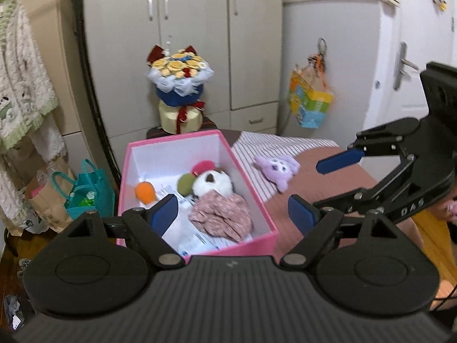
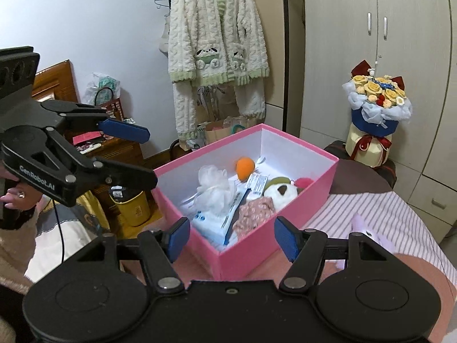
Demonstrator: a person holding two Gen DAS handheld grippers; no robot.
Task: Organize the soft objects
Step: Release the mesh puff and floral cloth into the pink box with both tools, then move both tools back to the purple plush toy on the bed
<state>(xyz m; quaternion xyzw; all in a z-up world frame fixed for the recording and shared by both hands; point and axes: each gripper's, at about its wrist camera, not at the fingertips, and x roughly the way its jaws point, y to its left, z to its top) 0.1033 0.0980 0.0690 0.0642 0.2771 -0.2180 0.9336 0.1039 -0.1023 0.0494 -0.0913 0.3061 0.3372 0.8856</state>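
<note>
While both grippers' fingers gape empty, only the right wrist shows the white mesh pouf (image 2: 213, 184).

The box (image 2: 251, 245) was pink outside and white inside. In it lay an orange ball (image 2: 245, 167), a white mesh puff (image 2: 214, 190), a white plush (image 2: 278, 194) with brown patches, and a pink floral cloth (image 2: 252, 214). A lilac toy (image 1: 275, 168) lay on the bed's cover (image 1: 300, 145), striped white and maroon. Both grippers' pads (image 1: 164, 214) were blue on black arms. The bouquet (image 1: 180, 71) was yellow, wrapped in white and blue.
</note>
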